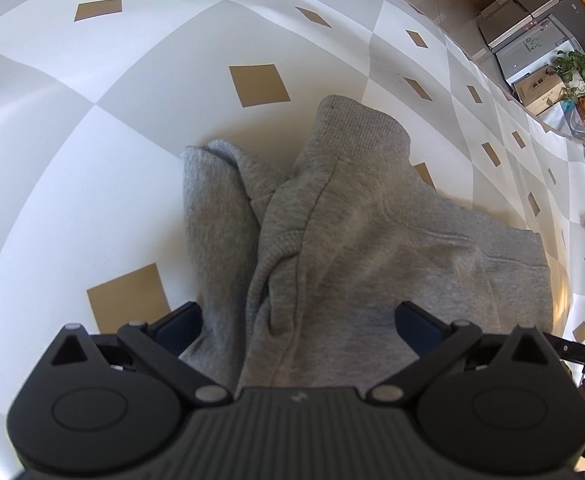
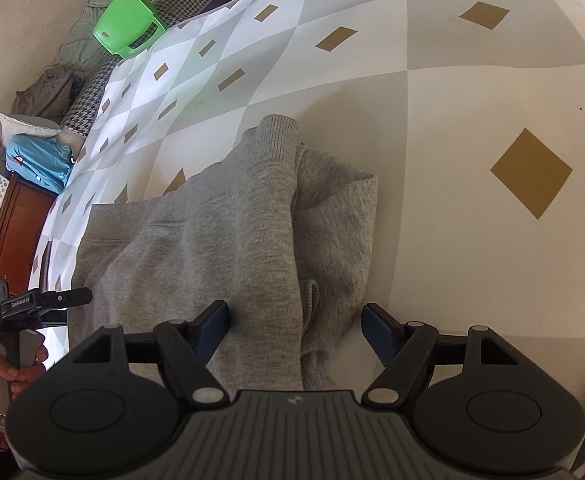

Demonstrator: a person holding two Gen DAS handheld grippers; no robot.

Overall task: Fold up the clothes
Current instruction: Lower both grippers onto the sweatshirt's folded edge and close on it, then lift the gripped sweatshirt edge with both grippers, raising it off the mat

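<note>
The left tool [image 1: 298, 320] points steeply down with its jaws spread wide and nothing pinched; grey cloth lies between and under the fingers, but the pads do not press on it. The right tool [image 2: 296, 320] is the same: jaws well apart, empty, hanging over the near edge of the same garment.

The garment is a grey sweatshirt [image 1: 372, 232] lying on a desk covered by a cloth [image 1: 112, 160] of white and grey diamonds with tan patches. It is already partly folded: both sleeves are laid inward over the body, their ribbed cuffs [image 1: 356, 124] pointing away from the tools. Its long axis runs straight ahead from each tool, near edge below the fingers, cuffs at the far end.

The left tool sits over the sweatshirt's left side, the right tool over its right, and in the right view the person's other hand [image 2: 8, 368] shows at the far left. Both are about equally near the near edge, so the next fold probably means each tool pinching its own corner and carrying it forward towards the cuffs.

A green stool [image 2: 128, 28] and heaped laundry [image 2: 40, 156] lie beyond the desk.
</note>
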